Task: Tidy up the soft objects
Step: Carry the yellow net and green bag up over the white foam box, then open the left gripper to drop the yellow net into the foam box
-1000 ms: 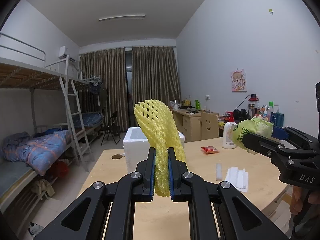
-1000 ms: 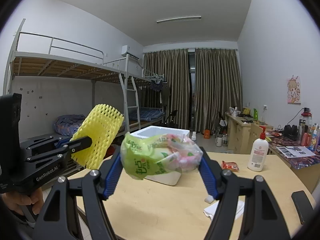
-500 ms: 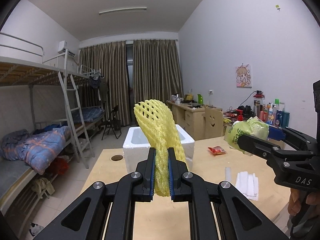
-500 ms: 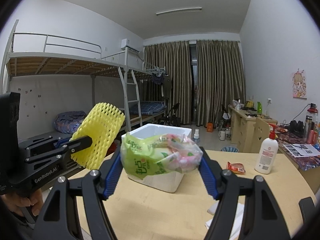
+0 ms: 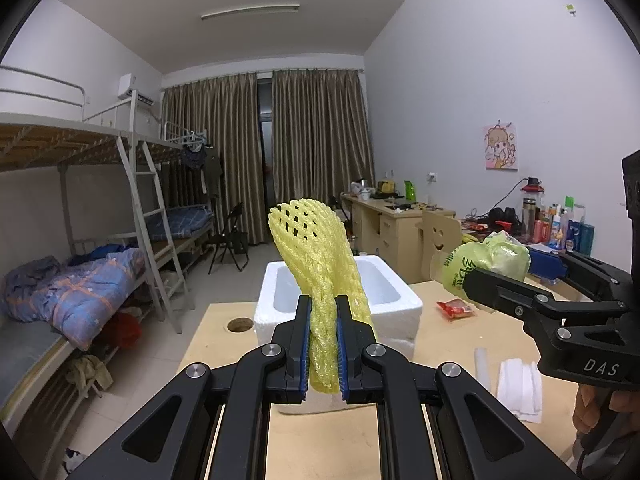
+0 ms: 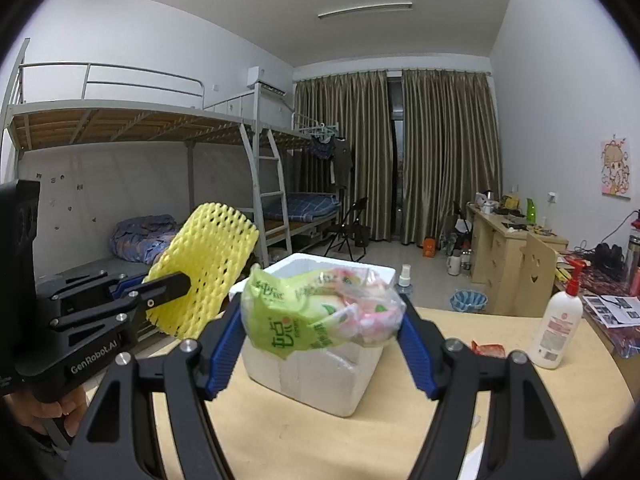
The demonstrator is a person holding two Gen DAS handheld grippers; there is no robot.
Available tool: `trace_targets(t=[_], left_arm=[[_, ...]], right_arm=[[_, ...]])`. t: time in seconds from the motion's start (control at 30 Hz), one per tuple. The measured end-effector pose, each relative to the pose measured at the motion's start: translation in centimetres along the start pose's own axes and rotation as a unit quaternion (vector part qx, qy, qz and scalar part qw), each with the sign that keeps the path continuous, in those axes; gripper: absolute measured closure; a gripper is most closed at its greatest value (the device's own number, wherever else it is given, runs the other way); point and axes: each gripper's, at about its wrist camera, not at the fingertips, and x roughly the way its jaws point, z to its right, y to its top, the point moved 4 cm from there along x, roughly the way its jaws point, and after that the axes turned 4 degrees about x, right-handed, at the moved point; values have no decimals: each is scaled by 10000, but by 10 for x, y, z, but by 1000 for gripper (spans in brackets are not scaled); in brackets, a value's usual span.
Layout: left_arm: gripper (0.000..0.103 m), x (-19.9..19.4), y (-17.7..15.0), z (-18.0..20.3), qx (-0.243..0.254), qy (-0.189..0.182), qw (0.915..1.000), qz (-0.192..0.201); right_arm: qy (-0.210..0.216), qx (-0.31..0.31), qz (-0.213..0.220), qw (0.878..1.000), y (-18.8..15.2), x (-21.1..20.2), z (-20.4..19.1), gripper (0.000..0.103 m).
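My left gripper is shut on a yellow foam fruit net, which stands up between the blue pads; the same net shows at the left of the right wrist view. My right gripper is shut on a green and pink plastic snack bag, seen also as a green bag at the right of the left wrist view. Both are held above the wooden table, just in front of an open white foam box, also.
On the table lie a red packet, folded white tissue, a small white stick and a white pump bottle. The table has a round hole. A bunk bed stands left, cluttered desks right.
Both grippers have moved forward with their loads toward the foam box, which now looks larger and closer in both views. The grips are unchanged.
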Motion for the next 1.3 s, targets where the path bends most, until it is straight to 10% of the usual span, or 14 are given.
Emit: trace_targets(t=[1.3], left_arm=[[91, 159, 30, -25, -56, -438, 9959, -784]], right_arm=[[-79, 294, -322, 9990, 22, 65, 28, 28]])
